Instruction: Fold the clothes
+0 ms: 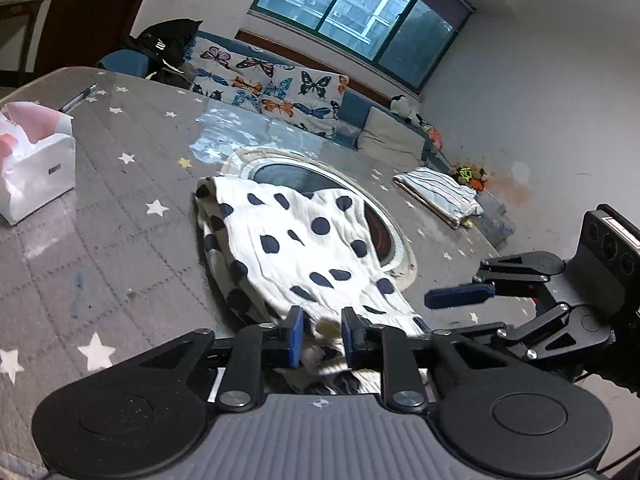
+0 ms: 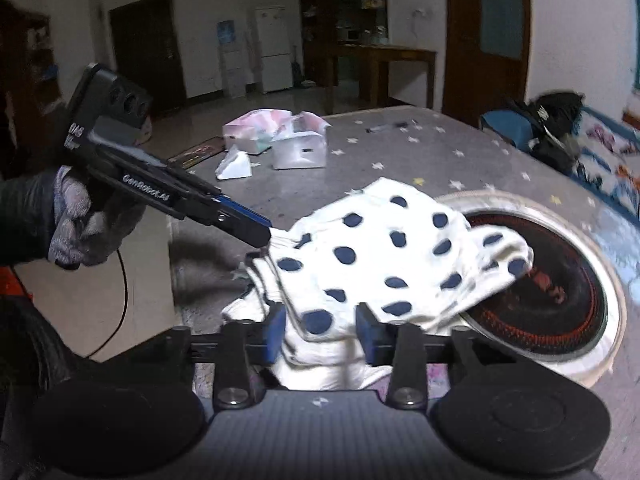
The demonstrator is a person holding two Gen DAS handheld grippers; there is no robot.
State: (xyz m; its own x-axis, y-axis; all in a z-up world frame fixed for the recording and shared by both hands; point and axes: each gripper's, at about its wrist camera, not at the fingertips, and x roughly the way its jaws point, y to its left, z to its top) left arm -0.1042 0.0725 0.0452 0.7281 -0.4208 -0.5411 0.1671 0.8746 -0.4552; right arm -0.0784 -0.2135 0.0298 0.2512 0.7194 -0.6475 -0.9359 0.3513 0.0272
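Observation:
A white garment with dark blue dots [image 1: 304,240] lies crumpled on the grey star-patterned table cover [image 1: 120,220], partly over a round cooktop. My left gripper [image 1: 324,336] is at its near edge, shut on a bunched fold. In the right wrist view the left gripper [image 2: 264,240], held by a gloved hand [image 2: 76,216], pinches the left corner of the garment [image 2: 392,256]. My right gripper [image 2: 320,334] is open; cloth lies loose between its blue pads. From the left wrist view the right gripper [image 1: 434,316] stands at the garment's right end with its fingers apart.
A round cooktop [image 1: 384,236] is set in the table under the garment. A folded striped cloth [image 1: 440,196] lies at the far right. White paper bags [image 1: 36,176] and a pen [image 1: 78,98] are at the left. A butterfly-print sofa [image 1: 272,84] stands behind the table.

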